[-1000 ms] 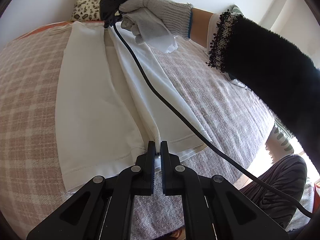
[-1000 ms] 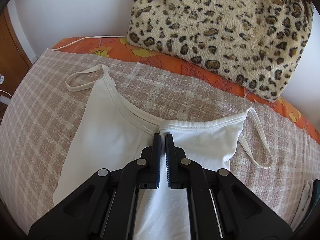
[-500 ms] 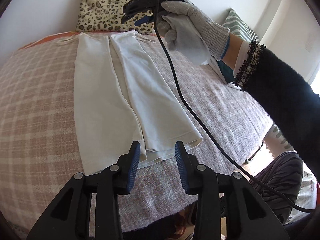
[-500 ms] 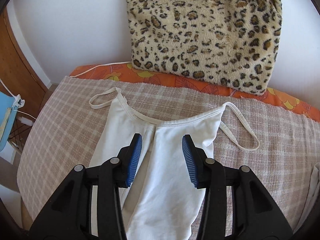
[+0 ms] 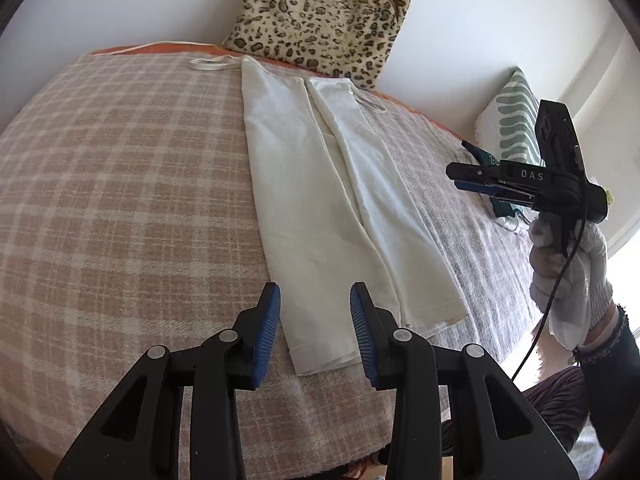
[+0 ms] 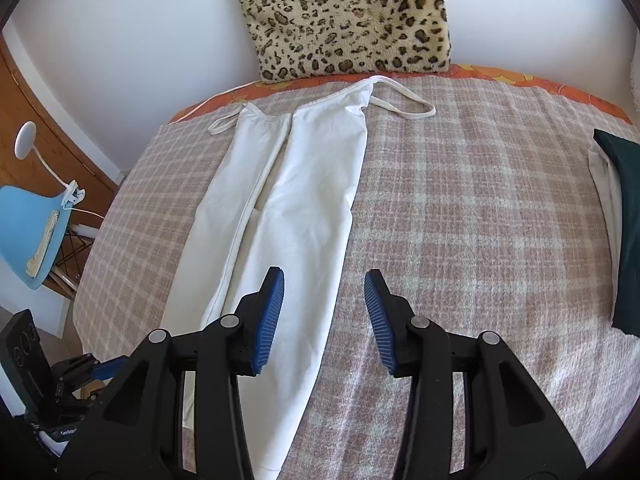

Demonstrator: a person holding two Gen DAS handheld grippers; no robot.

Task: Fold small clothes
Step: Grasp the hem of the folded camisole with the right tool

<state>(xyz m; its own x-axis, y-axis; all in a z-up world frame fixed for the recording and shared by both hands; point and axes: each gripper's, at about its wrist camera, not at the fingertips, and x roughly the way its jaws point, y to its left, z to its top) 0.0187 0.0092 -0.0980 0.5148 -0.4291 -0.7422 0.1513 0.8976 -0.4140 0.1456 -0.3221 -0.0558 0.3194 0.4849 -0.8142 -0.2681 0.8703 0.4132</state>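
A white strappy camisole point(image 5: 328, 208) lies flat on the plaid blanket point(image 5: 120, 200), both long sides folded in to meet along its middle. My left gripper point(image 5: 315, 292) hovers open over the hem end, nothing between its blue pads. In the right wrist view the camisole point(image 6: 304, 208) runs from the straps at the far end down to the lower left. My right gripper point(image 6: 324, 276) is open above its right edge and the bare blanket point(image 6: 480, 220), holding nothing. Seen from the left wrist, the right gripper point(image 5: 456, 179) hangs off to the right in a gloved hand point(image 5: 568, 272).
A leopard-print cushion point(image 6: 348, 20) leans on the wall behind the straps. A dark green folded cloth point(image 6: 628, 232) lies on white fabric at the bed's right side, near a green-striped pillow point(image 5: 512, 120). A blue chair point(image 6: 28, 232) stands beside the bed's left edge.
Both grippers were shut on the camisole's folded edge, then opened, let it go and drew back. The right one swung away to the right; the garment now lies flat.
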